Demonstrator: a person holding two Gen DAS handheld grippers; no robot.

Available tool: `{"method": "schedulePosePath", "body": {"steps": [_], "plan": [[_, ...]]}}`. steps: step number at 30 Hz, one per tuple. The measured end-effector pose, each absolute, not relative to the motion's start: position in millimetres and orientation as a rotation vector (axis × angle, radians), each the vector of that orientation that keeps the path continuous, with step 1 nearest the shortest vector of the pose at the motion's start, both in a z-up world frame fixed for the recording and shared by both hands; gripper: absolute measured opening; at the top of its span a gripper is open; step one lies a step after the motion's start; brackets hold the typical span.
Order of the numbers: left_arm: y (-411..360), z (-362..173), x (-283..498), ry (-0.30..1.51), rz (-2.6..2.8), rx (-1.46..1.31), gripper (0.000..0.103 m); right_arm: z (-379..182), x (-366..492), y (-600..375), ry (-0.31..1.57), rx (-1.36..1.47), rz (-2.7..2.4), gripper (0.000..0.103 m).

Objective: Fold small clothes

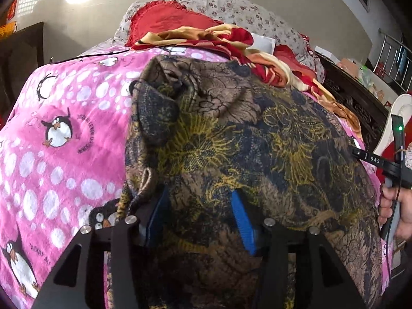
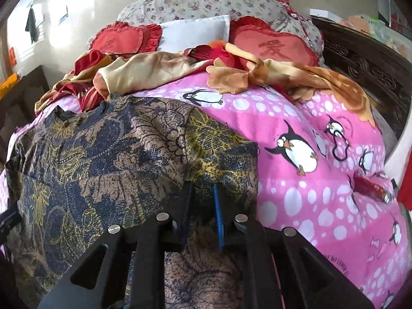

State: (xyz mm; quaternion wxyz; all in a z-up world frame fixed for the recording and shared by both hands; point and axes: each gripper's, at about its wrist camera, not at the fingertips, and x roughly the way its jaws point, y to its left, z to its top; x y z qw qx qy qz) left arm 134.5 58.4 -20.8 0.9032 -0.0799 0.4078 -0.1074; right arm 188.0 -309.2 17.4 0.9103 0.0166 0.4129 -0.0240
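A brown, navy and yellow patterned garment (image 1: 244, 134) lies spread on a pink penguin blanket (image 1: 64, 128). My left gripper (image 1: 200, 206) has its blue-padded fingers apart, with a thick bunch of the garment's near edge between them. In the right wrist view the same garment (image 2: 116, 154) lies left of centre on the blanket (image 2: 322, 193). My right gripper (image 2: 203, 206) has its fingers close together, pinching the garment's near right edge. The right gripper also shows at the right edge of the left wrist view (image 1: 394, 170), held by a hand.
A crumpled red and tan blanket (image 2: 167, 72) lies behind the garment. Red heart cushions (image 2: 273, 43), a white pillow (image 2: 195, 33) and a floral pillow (image 2: 206, 2) are at the bed's head. A dark carved bed frame (image 2: 360, 72) runs along the right. A red packet (image 2: 370, 188) lies on the blanket.
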Motion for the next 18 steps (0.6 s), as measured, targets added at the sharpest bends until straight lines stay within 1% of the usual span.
{"method": "schedulePosePath", "body": {"steps": [3, 4, 7, 9, 12, 13, 14, 15, 18], "plan": [[55, -5, 128, 0.852, -0.195, -0.128, 0.054, 35, 182, -310, 0.874, 0.055, -0.04, 0.025], [54, 7, 116, 0.824, -0.189, -0.129, 0.054, 47, 169, -309, 0.85, 0.064, -0.028, 0.025], [42, 23, 88, 0.775, -0.272, -0.111, 0.055, 67, 127, -293, 0.783, 0.046, 0.025, 0.025], [30, 15, 80, 0.804, -0.308, -0.093, 0.055, 59, 101, -279, 0.811, 0.033, 0.046, 0.025], [19, -24, 90, 0.931, -0.296, -0.085, 0.056, 24, 95, -274, 0.908, 0.014, 0.002, 0.025], [18, -25, 88, 0.885, -0.304, -0.071, 0.059, 4, 98, -278, 0.975, 0.032, -0.018, 0.025], [17, -24, 90, 0.893, -0.316, -0.071, 0.063, -2, 95, -282, 0.94, 0.071, -0.003, 0.025], [17, -23, 91, 0.907, -0.316, -0.075, 0.063, -2, 92, -285, 0.912, 0.09, 0.006, 0.025], [22, -11, 92, 0.934, -0.309, -0.087, 0.063, 10, 92, -285, 0.943, 0.115, -0.009, 0.026]]}}
